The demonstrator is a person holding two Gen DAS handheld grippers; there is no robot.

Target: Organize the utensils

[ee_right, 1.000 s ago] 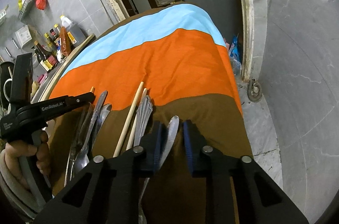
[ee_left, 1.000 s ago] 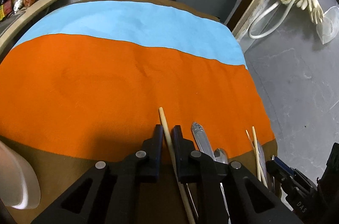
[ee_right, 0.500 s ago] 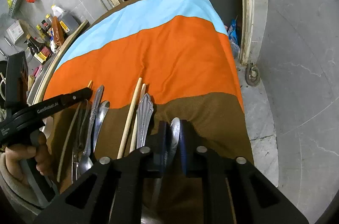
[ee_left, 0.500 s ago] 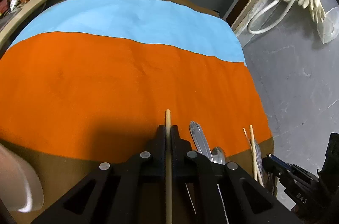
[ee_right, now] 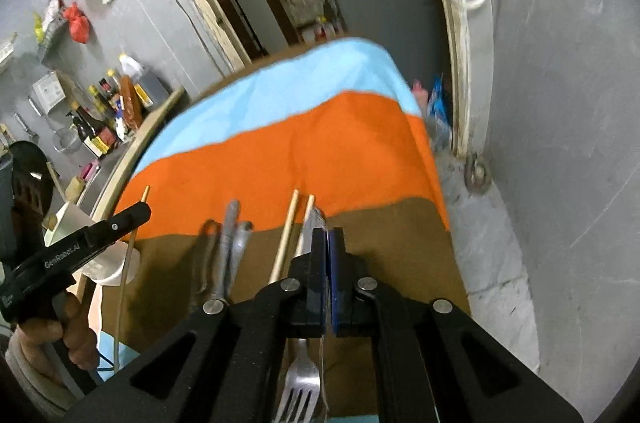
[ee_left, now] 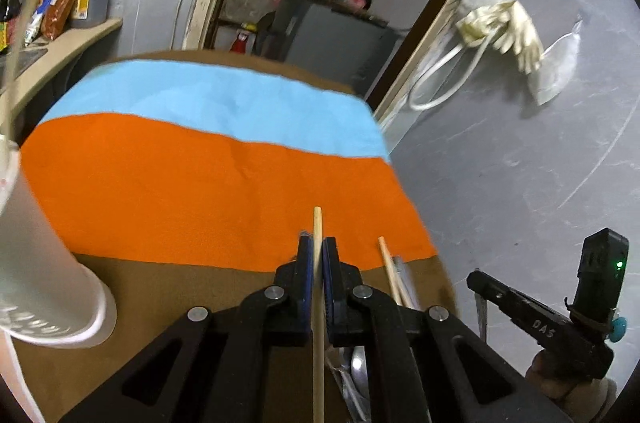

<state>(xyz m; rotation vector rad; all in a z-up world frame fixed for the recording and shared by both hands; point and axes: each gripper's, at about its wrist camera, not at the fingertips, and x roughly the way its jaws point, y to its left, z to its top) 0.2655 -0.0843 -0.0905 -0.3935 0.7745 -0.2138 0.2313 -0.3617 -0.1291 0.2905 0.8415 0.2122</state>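
My left gripper [ee_left: 317, 255] is shut on a wooden chopstick [ee_left: 317, 343], held off the brown, orange and blue cloth [ee_left: 200, 183]. The right wrist view shows this left gripper [ee_right: 138, 213] with the chopstick [ee_right: 125, 271] above a white cup [ee_right: 104, 259]. My right gripper [ee_right: 329, 243] has its jaws closing tight on a thin silver utensil [ee_right: 327, 303], seen edge-on between the pads. Fork tines [ee_right: 300, 397] show under the fingers; I cannot tell whether they belong to the held piece. In the left wrist view the right gripper [ee_left: 474, 277] hangs off the table's right edge.
Two chopsticks [ee_right: 286, 235] and several silver utensils [ee_right: 228, 247] lie on the brown strip. The white cup [ee_left: 44, 263] stands at the table's left. A counter with bottles [ee_right: 108, 111] runs along the left wall. A grey wall and floor [ee_right: 560, 183] lie to the right.
Both grippers have closed and risen from the table. The left one lifted the chopstick and the cup is now larger at its left. The right one lifted the silver utensil.
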